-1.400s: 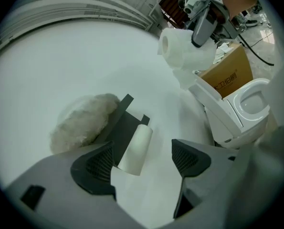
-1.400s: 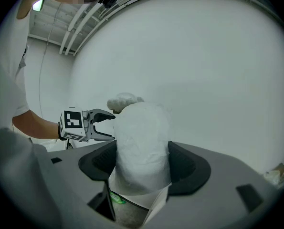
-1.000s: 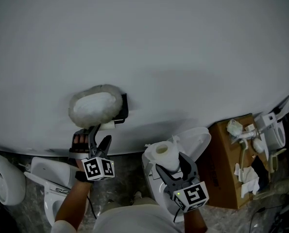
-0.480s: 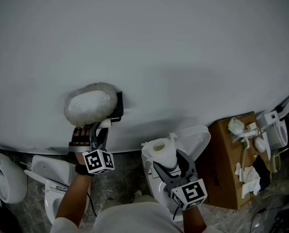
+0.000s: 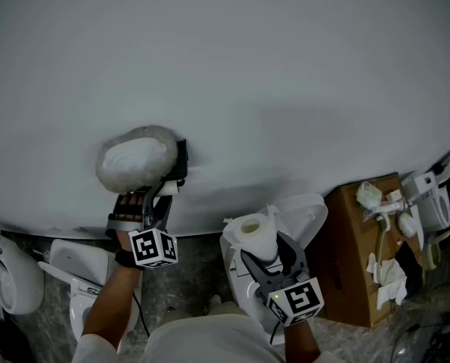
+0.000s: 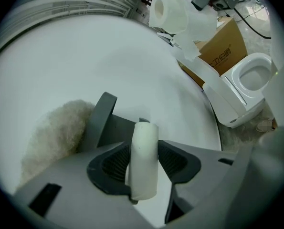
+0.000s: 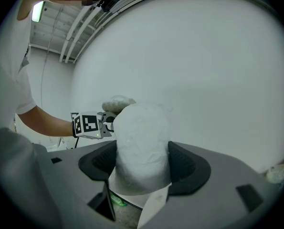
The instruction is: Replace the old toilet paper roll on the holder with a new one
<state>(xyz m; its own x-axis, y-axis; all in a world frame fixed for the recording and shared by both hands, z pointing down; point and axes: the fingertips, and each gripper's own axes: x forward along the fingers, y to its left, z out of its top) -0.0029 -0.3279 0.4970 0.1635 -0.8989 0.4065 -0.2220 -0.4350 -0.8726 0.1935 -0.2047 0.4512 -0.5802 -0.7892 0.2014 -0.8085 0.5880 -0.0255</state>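
On the white wall a dark grey holder (image 5: 181,161) sits under a fluffy white cover (image 5: 134,161). My left gripper (image 5: 156,200) reaches up to it. In the left gripper view its jaws are closing on a thin white old roll core (image 6: 144,151), and both pads (image 6: 114,162) touch it just in front of the holder (image 6: 101,120). My right gripper (image 5: 264,249) is shut on the full new toilet paper roll (image 5: 256,237), held upright lower right of the holder. That roll (image 7: 142,142) fills the right gripper view, a loose sheet hanging below it.
A white toilet (image 5: 308,210) with raised lid stands under my right gripper. A cardboard box (image 5: 357,255) with fittings and crumpled paper is to its right. Other white toilet parts (image 5: 73,271) lie at lower left on the stone floor.
My left gripper has moved up to the holder and its jaws have narrowed from wide open onto the white core. The right gripper with the new roll has stayed put.
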